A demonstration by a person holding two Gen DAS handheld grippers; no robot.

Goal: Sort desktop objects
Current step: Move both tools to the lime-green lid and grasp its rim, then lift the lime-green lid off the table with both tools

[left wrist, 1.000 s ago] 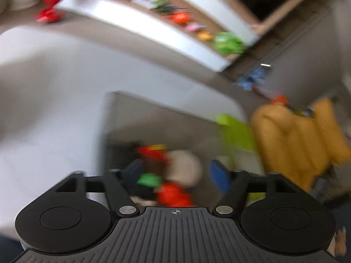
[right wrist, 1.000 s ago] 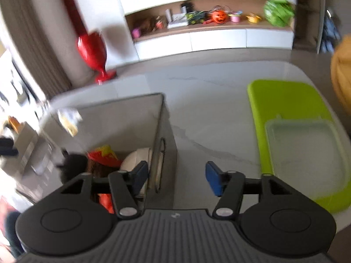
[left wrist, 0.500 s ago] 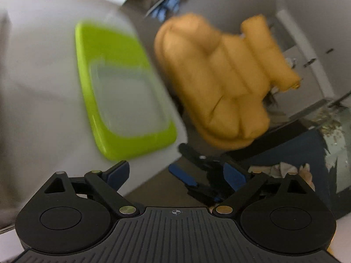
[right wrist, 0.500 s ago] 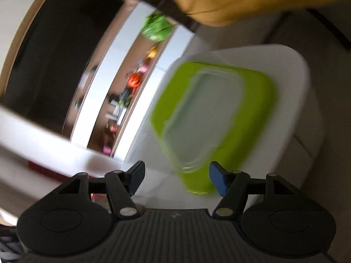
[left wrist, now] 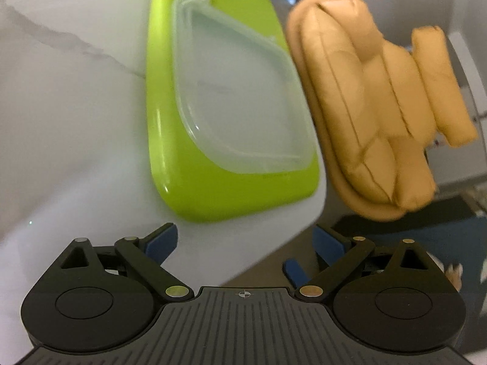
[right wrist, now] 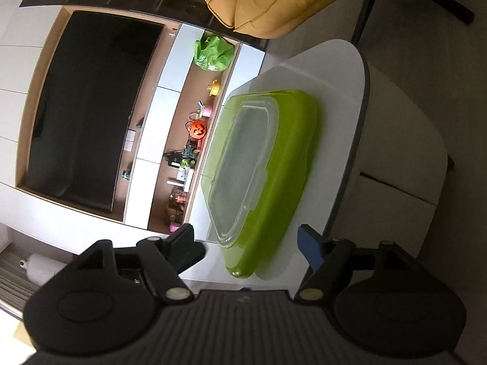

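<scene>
A lime-green tray lies at the right end of the white marble table, with a clear plastic lid on top of it. My left gripper is open and empty, just short of the tray's near edge at the table corner. In the right wrist view, rolled sideways, the green tray and clear lid lie just ahead of my right gripper, which is open and empty. The grey box of toys is out of view.
A mustard-yellow armchair stands right beside the table's end. The table edge drops off just past the tray. A wall shelf with small toys and a dark screen are far behind.
Both grippers have swung away from the grey toy box toward the green tray at the table's end. The right view has rolled sideways. Both stayed open and empty.
</scene>
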